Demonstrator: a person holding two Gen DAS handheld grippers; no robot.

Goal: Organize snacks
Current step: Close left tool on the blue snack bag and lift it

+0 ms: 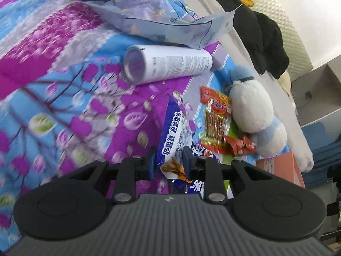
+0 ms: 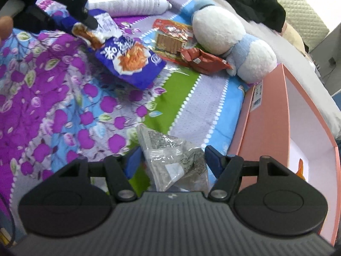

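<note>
The left gripper (image 1: 168,162) grips the blue bag (image 1: 172,132) by one end, fingers narrow on it, over the quilt (image 1: 64,85). The right gripper (image 2: 172,160) stands wide, a clear packet (image 2: 172,160) between its fingers; whether they touch it I cannot tell. The pink box (image 2: 266,128) sits just right of that packet. Beyond the box lies the plush toy (image 2: 223,36), with the red packets (image 2: 177,40) touching it and the white tube (image 2: 132,2) well beyond
</note>
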